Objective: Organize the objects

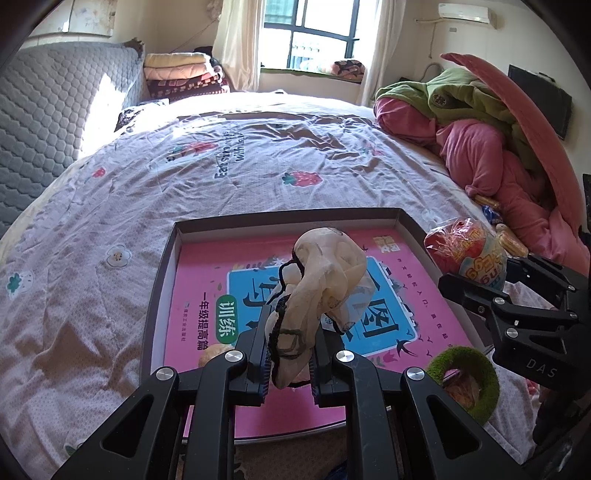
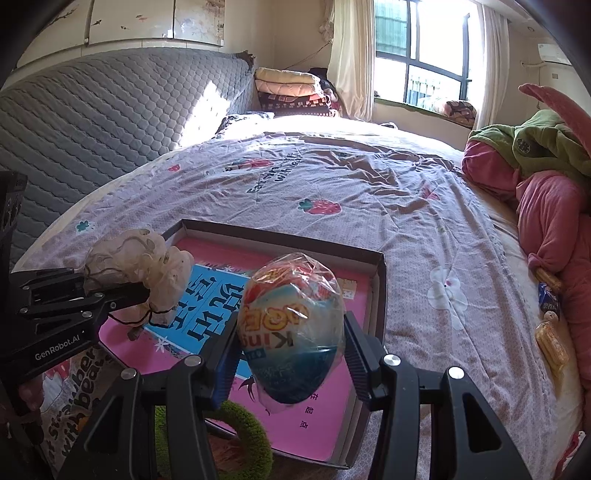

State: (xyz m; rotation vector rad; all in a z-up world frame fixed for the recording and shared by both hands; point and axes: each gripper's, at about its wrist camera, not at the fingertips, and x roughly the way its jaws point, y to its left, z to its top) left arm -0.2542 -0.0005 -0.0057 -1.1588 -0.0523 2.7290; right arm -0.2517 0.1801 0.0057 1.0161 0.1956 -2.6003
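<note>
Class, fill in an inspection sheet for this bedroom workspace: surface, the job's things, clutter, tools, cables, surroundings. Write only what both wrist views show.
Surface: bed with a strawberry-print cover; a shallow box lies on it, a pink book inside.
Job's things: cream mesh bundle and wrapped toy egg, both held over the box.
Clutter: green fuzzy ring at the box's near edge; snack packets by the pink bedding.
Tools: left tool shut on the mesh bundle; right tool shut on the toy egg.
Cables: nothing seen on the bed.
Surroundings: grey quilted headboard, folded blankets, window, pink and green bedding pile.
</note>
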